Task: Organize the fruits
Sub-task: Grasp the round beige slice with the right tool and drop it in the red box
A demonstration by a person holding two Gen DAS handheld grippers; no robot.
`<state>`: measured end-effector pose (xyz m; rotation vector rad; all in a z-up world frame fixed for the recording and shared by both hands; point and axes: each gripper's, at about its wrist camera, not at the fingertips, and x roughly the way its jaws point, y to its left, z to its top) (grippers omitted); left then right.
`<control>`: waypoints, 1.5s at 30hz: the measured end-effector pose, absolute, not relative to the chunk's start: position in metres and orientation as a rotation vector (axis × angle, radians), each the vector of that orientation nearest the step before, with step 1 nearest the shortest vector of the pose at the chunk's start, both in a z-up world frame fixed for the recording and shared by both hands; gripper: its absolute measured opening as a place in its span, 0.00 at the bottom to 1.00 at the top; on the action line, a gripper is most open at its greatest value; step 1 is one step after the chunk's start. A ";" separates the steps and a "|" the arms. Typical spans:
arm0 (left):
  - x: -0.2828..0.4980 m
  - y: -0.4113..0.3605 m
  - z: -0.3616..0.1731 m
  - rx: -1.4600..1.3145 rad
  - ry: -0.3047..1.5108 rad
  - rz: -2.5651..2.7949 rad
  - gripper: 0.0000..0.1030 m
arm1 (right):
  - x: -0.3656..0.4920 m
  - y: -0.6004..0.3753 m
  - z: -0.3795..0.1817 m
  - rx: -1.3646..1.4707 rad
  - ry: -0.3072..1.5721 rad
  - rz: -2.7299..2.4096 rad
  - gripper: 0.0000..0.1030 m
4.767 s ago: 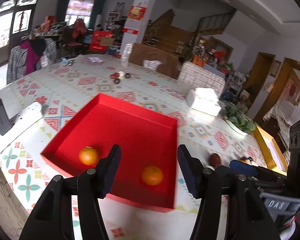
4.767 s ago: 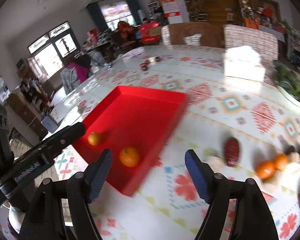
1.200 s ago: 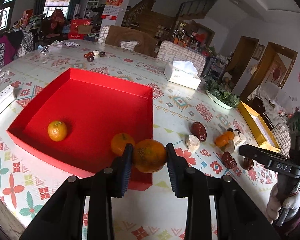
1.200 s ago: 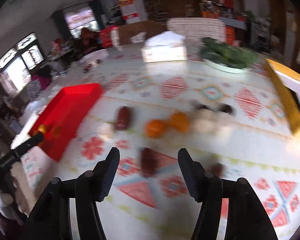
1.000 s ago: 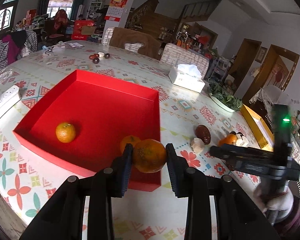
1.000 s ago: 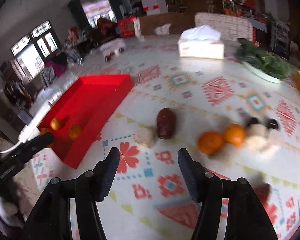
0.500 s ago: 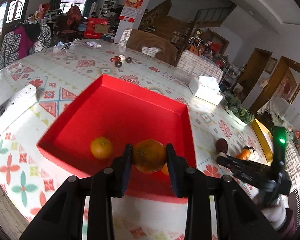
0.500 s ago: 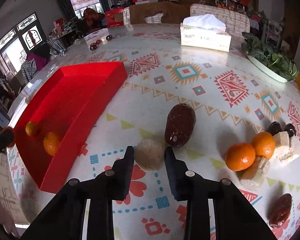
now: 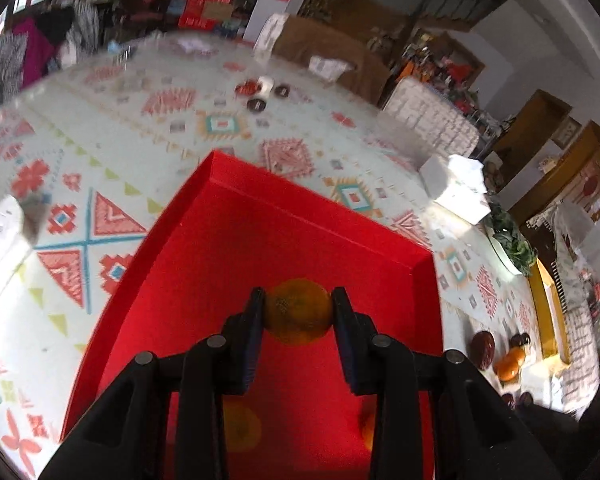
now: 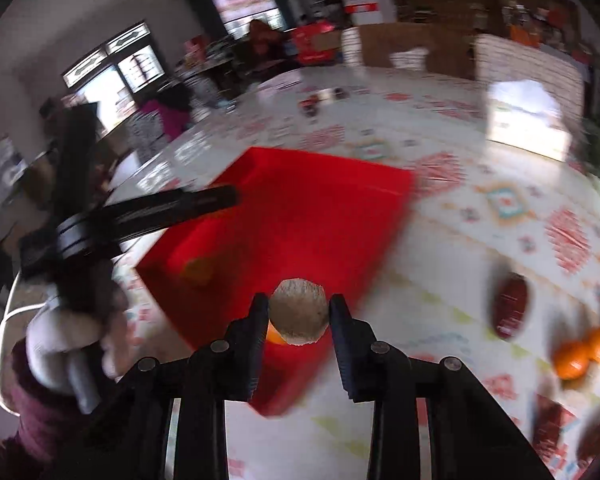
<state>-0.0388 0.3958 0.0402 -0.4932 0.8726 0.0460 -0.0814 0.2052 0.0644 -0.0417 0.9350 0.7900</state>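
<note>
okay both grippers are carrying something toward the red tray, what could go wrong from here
The left gripper holds an orange above the red tray; released there, it may roll into the oranges already inside. The right gripper brings a tan round fruit toward the same tray, so the grippers could collide.

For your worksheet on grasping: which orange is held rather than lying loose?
The orange clamped in the left gripper over the red tray; others lie loose.

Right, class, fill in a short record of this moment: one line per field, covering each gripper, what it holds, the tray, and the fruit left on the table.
left gripper: shut on orange, over the red tray
right gripper: shut on pale round fruit, at the tray's near edge
in tray: two oranges, partly hidden
on table: dark red fruit, two more oranges
image quality: right view blurred
</note>
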 end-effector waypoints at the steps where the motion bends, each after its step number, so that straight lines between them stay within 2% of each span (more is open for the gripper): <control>1: -0.034 0.398 0.037 -0.502 0.884 0.047 0.31 | -0.081 0.215 0.063 -0.057 0.935 0.801 0.33; 9: -0.017 0.404 0.024 -0.524 0.921 0.059 0.31 | -0.070 0.264 0.035 -0.125 0.985 0.836 0.33; 16: -0.016 0.406 0.025 -0.527 0.911 0.056 0.43 | -0.065 0.276 0.025 -0.133 1.000 0.849 0.34; 18: -0.018 0.406 0.029 -0.526 0.899 0.055 0.44 | -0.064 0.276 0.026 -0.126 0.995 0.845 0.42; 19: -0.021 0.406 0.032 -0.523 0.891 0.056 0.45 | -0.064 0.275 0.027 -0.117 0.992 0.847 0.51; 20: -0.022 0.407 0.035 -0.522 0.883 0.058 0.46 | -0.064 0.273 0.030 -0.108 0.986 0.849 0.55; 23: -0.034 0.408 0.050 -0.522 0.840 0.067 0.48 | -0.064 0.265 0.038 -0.086 0.968 0.842 0.55; 29: -0.069 0.404 0.087 -0.507 0.734 0.096 0.63 | -0.063 0.222 0.061 -0.003 0.916 0.789 0.58; 36: -0.095 0.371 0.114 -0.477 0.689 0.048 0.64 | -0.071 0.141 0.081 0.124 0.864 0.682 0.60; 40: -0.106 0.331 0.124 -0.437 0.674 -0.016 0.72 | -0.076 0.090 0.089 0.172 0.835 0.608 0.60; 45: -0.114 0.278 0.125 -0.388 0.675 -0.100 0.73 | -0.086 0.010 0.093 0.244 0.800 0.487 0.63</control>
